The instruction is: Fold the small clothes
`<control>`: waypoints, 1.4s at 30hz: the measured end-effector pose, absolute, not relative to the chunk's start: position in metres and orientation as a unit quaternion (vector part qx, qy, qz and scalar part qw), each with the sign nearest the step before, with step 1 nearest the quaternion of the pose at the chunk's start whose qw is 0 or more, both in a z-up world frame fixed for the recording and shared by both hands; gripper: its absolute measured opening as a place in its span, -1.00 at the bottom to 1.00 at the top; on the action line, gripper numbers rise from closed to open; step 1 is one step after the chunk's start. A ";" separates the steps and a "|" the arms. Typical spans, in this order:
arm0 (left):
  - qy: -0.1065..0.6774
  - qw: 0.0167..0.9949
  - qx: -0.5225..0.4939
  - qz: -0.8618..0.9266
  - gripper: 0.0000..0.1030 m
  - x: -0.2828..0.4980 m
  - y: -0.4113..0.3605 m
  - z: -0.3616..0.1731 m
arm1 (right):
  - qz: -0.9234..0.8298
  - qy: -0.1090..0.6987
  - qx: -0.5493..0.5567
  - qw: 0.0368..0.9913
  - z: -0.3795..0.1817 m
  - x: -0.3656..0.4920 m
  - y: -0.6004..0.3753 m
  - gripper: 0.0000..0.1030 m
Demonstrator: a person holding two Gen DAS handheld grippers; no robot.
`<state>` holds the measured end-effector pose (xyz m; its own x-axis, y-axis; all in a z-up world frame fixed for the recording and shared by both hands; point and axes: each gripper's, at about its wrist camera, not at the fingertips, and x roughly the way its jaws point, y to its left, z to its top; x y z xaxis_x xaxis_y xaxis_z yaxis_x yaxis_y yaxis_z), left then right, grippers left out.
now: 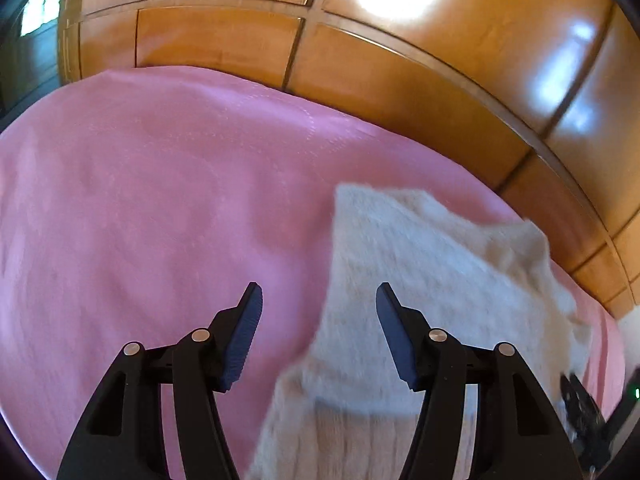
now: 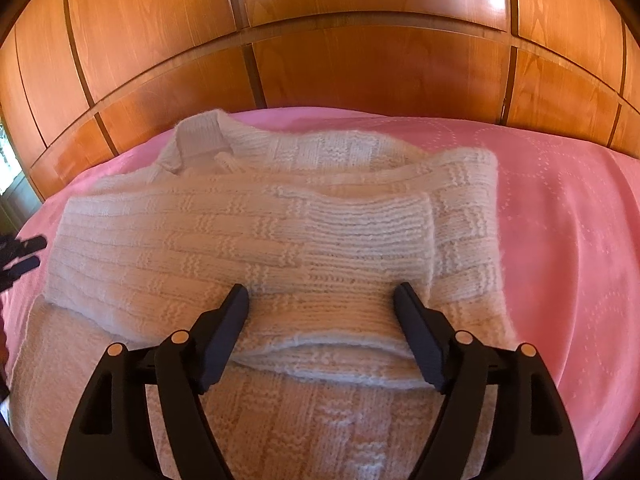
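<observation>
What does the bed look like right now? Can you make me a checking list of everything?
Surface: pink quilted bedspread, smooth.
Job's things: cream knitted wool sweater lying on the bedspread, a sleeve folded across its body, collar at the far end.
Clutter: nothing seen.
Tongs: left tongs open, hanging above the sweater's edge; right tongs open, with the folded sleeve between the jaws, pads not pressing.
Cables: nothing seen.
Surroundings: glossy orange-brown wooden wardrobe panels behind the bed.

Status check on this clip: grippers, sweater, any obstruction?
Left gripper open, empty, at sweater's edge. Right gripper open over folded sleeve, not pinching. White knit sweater flat on pink bedspread, sleeve folded across. No obstruction seen.
</observation>
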<state>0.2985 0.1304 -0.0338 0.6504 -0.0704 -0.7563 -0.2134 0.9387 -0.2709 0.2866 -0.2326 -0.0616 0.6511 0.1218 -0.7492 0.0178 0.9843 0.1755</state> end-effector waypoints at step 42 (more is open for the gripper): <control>0.357 0.933 -0.038 0.028 0.45 0.122 0.067 -0.010 | 0.014 0.457 0.054 0.888 -0.053 0.255 -0.231 0.96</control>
<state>0.1222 0.0673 -0.0105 0.7441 0.0253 -0.6675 -0.0789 0.9956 -0.0503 0.2549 -0.2308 -0.0535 0.5815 0.0751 -0.8101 0.0242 0.9937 0.1095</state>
